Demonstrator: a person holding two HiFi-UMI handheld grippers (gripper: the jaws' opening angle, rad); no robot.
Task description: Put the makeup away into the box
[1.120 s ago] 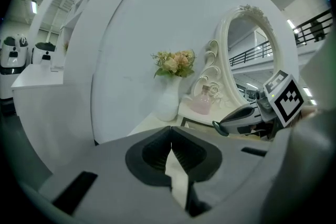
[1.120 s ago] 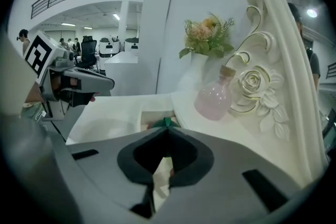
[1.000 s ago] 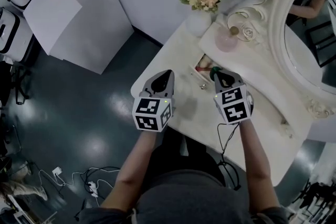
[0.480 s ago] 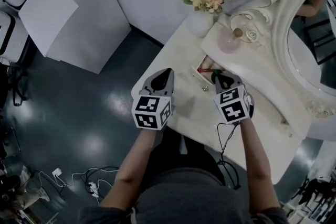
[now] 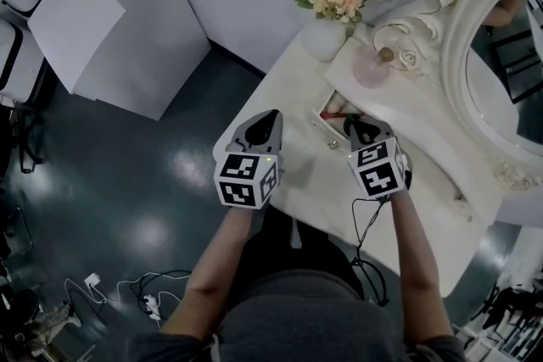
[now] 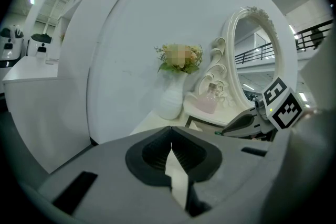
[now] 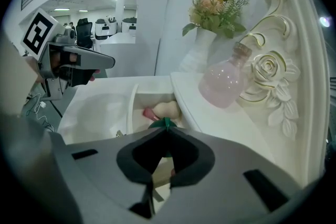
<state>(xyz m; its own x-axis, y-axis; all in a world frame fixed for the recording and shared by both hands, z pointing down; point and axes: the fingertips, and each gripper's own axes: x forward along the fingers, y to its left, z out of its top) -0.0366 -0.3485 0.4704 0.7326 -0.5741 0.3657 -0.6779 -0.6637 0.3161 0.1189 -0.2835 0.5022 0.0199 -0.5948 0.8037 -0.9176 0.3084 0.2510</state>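
Observation:
An open drawer (image 5: 326, 108) in the white vanity table (image 5: 297, 174) serves as the box; a cream and a pink makeup item (image 7: 164, 109) lie inside it. My right gripper (image 5: 350, 125) points steeply down over the drawer. A small dark green makeup item (image 7: 165, 124) sticks out between its tips, and its jaws are opening. In the right gripper view the drawer's front wall (image 7: 131, 107) runs just left of the tips. My left gripper (image 5: 272, 118) hovers over the table's left edge, shut with nothing in it (image 6: 171, 129).
A pink glass bottle (image 5: 371, 66) stands on the raised shelf beside the drawer. A white vase with flowers (image 5: 325, 31) is at the table's far corner. The ornate mirror (image 5: 501, 55) rises at the right. Dark floor (image 5: 127, 182) lies to the left.
The right gripper has tipped slightly over the drawer with the green item still at its tips. The left gripper has stayed put.

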